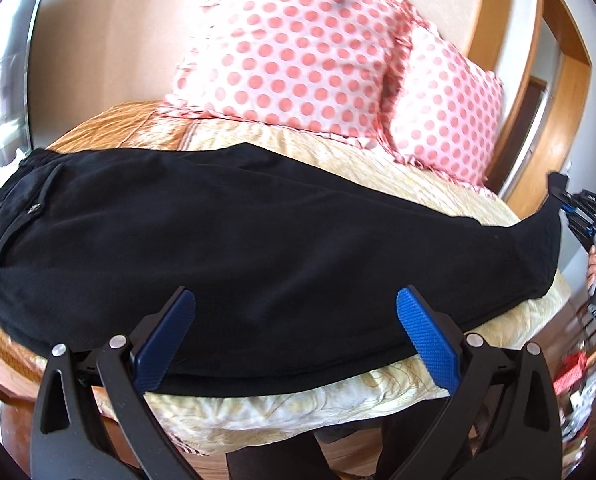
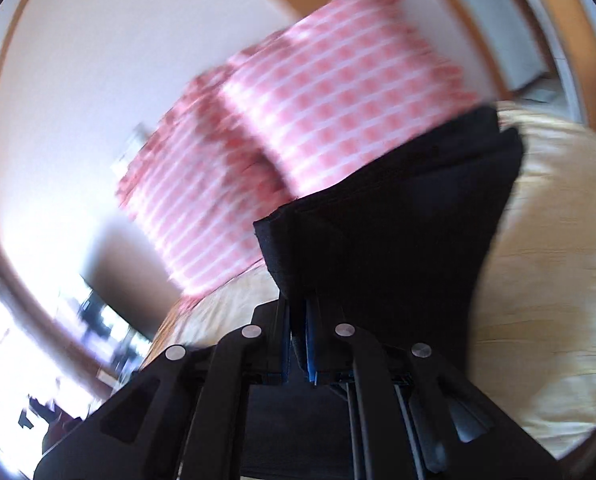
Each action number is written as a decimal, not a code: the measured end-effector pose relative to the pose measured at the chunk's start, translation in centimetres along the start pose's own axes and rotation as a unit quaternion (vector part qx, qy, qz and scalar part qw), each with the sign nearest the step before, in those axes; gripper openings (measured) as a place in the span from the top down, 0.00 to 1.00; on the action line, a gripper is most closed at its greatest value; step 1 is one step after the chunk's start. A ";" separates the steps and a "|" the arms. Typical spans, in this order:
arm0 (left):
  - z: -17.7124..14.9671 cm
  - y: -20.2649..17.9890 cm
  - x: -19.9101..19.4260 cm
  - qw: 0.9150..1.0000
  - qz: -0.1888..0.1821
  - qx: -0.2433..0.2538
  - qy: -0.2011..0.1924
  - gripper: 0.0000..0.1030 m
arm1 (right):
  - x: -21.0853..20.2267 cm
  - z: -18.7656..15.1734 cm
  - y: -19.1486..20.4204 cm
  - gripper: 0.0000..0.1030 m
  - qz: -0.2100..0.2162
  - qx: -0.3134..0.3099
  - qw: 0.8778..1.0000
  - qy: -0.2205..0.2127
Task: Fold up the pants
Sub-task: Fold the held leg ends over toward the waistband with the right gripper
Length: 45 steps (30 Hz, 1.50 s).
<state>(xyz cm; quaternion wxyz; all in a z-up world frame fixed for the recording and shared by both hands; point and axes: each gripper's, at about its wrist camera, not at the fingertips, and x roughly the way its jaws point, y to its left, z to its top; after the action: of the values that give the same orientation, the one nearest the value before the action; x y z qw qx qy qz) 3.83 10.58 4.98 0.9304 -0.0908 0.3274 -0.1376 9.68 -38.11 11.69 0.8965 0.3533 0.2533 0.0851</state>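
Left wrist view: black pants are laid leg-on-leg across the bed; crosswise folds are left. Left gripper is held open; cuffs are clamped by the right gripper.

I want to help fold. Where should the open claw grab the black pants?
A good spot is likely the waistband end of the black pants, coming from the near side. The right claw already pinches the leg hems, and the left claw hangs open over the middle, so the waistband is the free end.
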 end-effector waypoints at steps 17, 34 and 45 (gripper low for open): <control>-0.9 2.5 -2.4 0.998 0.036 -0.044 -0.020 0.02 | 17.0 -14.5 13.4 0.94 0.054 -0.201 0.952 0.222; -1.0 3.9 -3.1 0.996 0.045 -0.070 -0.028 0.02 | 17.9 -20.2 20.6 0.94 0.124 -0.286 0.924 0.222; -1.3 6.2 -4.7 0.991 0.072 -0.100 -0.049 0.02 | 17.3 -24.4 21.2 0.53 0.106 -0.353 0.903 0.222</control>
<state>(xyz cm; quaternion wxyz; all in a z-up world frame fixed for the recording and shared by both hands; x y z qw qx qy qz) 0.74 17.84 5.15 0.9390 -0.1662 0.2995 -0.0319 12.54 -2.34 4.02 0.8688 0.0104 0.3600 0.3398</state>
